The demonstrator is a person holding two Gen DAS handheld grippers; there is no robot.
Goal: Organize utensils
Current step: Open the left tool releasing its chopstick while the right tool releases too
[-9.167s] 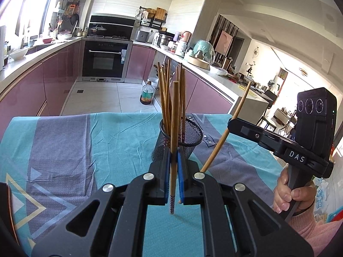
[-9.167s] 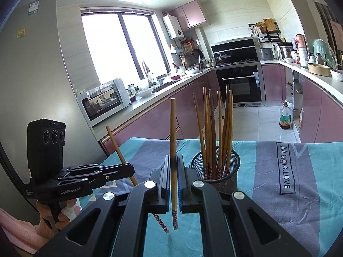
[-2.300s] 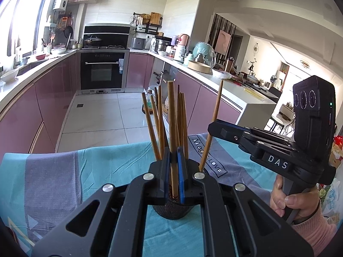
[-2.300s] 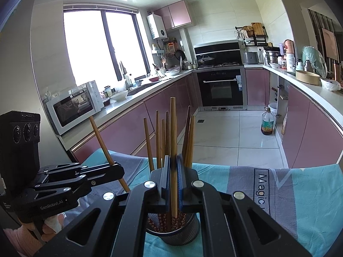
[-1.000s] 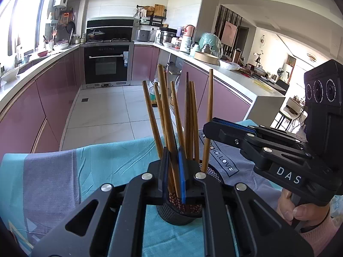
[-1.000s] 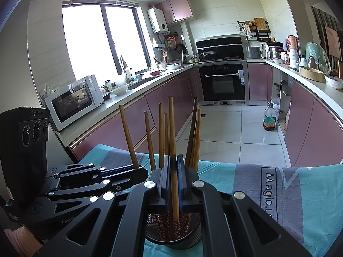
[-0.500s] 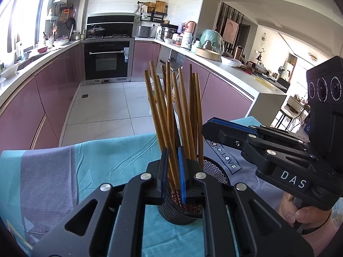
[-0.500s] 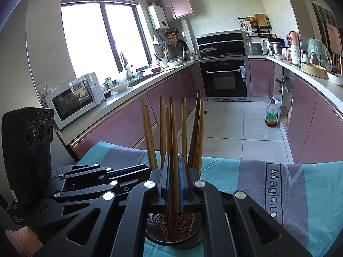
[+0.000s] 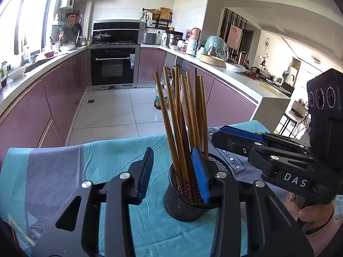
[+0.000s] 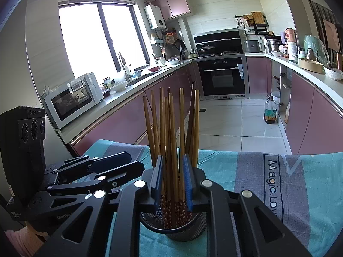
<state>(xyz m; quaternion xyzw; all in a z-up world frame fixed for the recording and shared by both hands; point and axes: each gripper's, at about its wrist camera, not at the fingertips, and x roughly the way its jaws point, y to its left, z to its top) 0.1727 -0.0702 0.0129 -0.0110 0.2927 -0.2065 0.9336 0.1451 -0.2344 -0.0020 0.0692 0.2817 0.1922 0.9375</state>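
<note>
Chopsticks (image 9: 182, 115) stand bunched in a black mesh holder (image 9: 184, 201) on the desk (image 9: 64, 171), which wears a teal and grey cloth printed with lettering. They are long, slim wooden sticks, mostly tan with at least 1 darker brown, fanning slightly outward at the top; their lower ends carry a reddish band with small pale flowers, visible inside the holder in the right wrist view. The left hand-held gripper (image 9: 174, 174) is opening, its blue-padded jaws spread wide, the right jaw over the holder beside the sticks and the left jaw out over bare cloth. The right hand-held gripper (image 10: 173, 182) is also opening, its narrower gap framing several chopsticks (image 10: 171, 141) above the holder (image 10: 173, 229), the pads clear of them. A hand (image 9: 310, 209) grips the right handle.
</note>
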